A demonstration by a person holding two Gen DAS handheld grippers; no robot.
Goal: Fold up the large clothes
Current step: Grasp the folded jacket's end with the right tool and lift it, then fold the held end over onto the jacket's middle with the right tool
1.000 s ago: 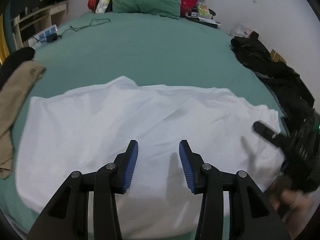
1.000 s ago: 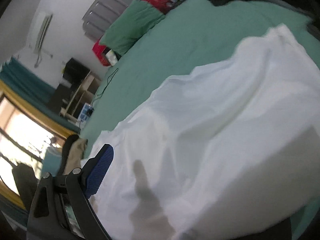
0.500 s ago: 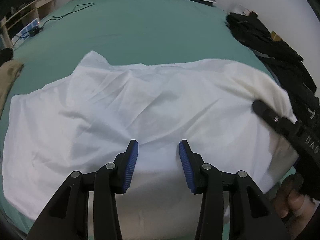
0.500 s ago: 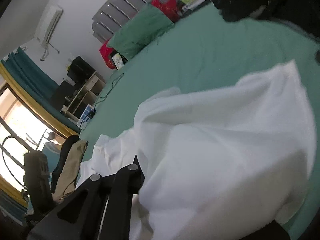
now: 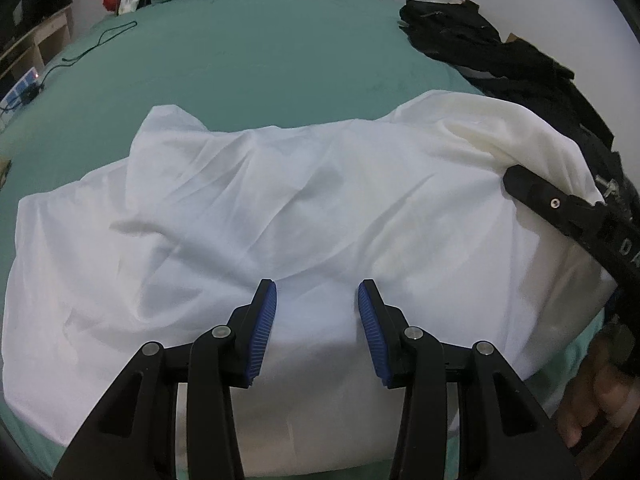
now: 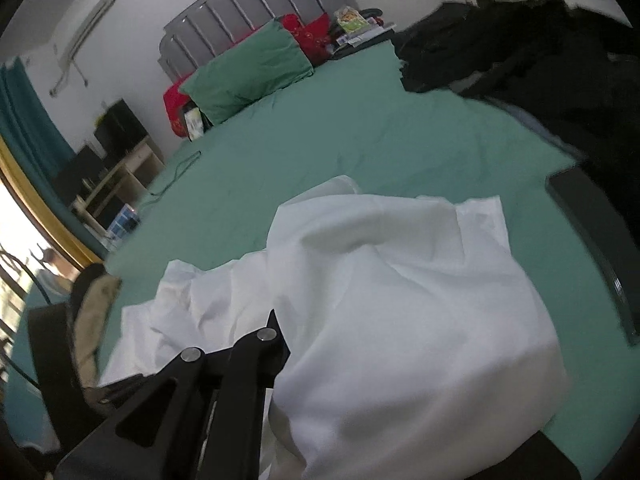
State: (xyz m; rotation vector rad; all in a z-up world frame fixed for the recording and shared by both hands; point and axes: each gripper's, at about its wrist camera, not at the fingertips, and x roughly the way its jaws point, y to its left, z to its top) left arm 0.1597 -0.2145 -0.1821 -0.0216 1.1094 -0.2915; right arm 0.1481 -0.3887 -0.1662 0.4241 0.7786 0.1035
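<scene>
White shirt mid-fold on the bed

White shirt (image 5: 280, 216) lies across the green bed (image 5: 248, 60). Its right edge, flat a second ago, now rises, draped over the right gripper (image 5: 560, 208); finger state unclear. Left gripper (image 5: 316, 304) hovers, fingers apart.

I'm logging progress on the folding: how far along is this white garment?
Done: the white garment lies spread on the green bed, wrinkled. In hand: the right gripper has its right edge lifted; its jaws are hidden by cloth. The left gripper hovers open. No finished fold shows yet.
</scene>
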